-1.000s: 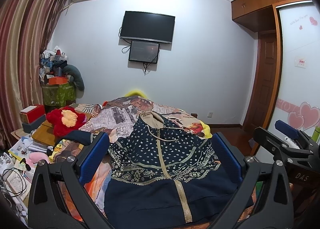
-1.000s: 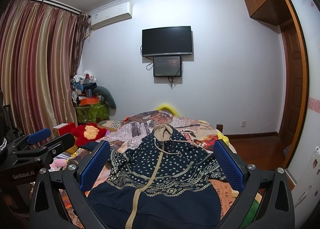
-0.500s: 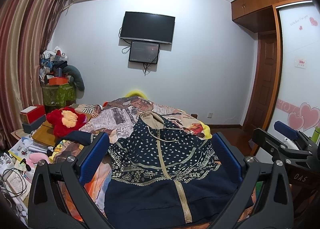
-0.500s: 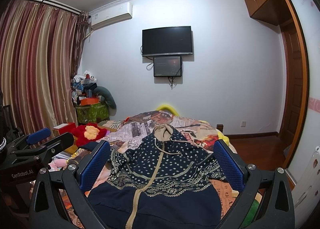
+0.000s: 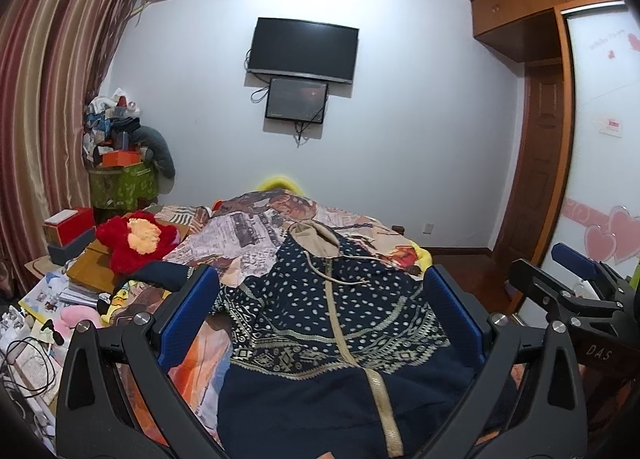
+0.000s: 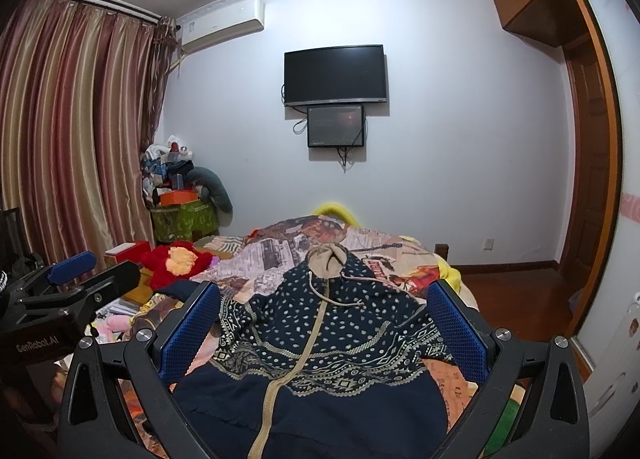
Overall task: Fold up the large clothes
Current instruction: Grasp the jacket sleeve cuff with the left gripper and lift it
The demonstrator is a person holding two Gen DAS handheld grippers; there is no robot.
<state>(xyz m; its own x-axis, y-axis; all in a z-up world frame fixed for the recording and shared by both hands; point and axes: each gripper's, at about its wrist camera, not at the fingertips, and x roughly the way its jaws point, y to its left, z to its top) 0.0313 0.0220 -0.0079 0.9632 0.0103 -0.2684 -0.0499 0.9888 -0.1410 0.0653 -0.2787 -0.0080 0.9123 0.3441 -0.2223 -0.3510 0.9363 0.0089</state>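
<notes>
A navy hooded jacket (image 5: 336, 323) with a white dot pattern, a beige zipper band and a tan hood lies spread face up on the bed (image 5: 256, 227), hood at the far end. It also shows in the right wrist view (image 6: 320, 339). One sleeve stretches to the left. My left gripper (image 5: 320, 311) is open and empty, held above the jacket's lower half. My right gripper (image 6: 324, 319) is open and empty, also above the jacket. The right gripper's body shows at the right edge of the left wrist view (image 5: 576, 291).
A red plush toy (image 5: 136, 239) and boxes (image 5: 68, 227) lie left of the bed, with cables and books on the floor. A green bin (image 5: 120, 183) piled with clutter stands by the curtains. A wooden door (image 5: 540, 163) and wardrobe are at right.
Hardly anything has changed. The right gripper's body has drifted very slightly in the left wrist view. The jacket has not moved.
</notes>
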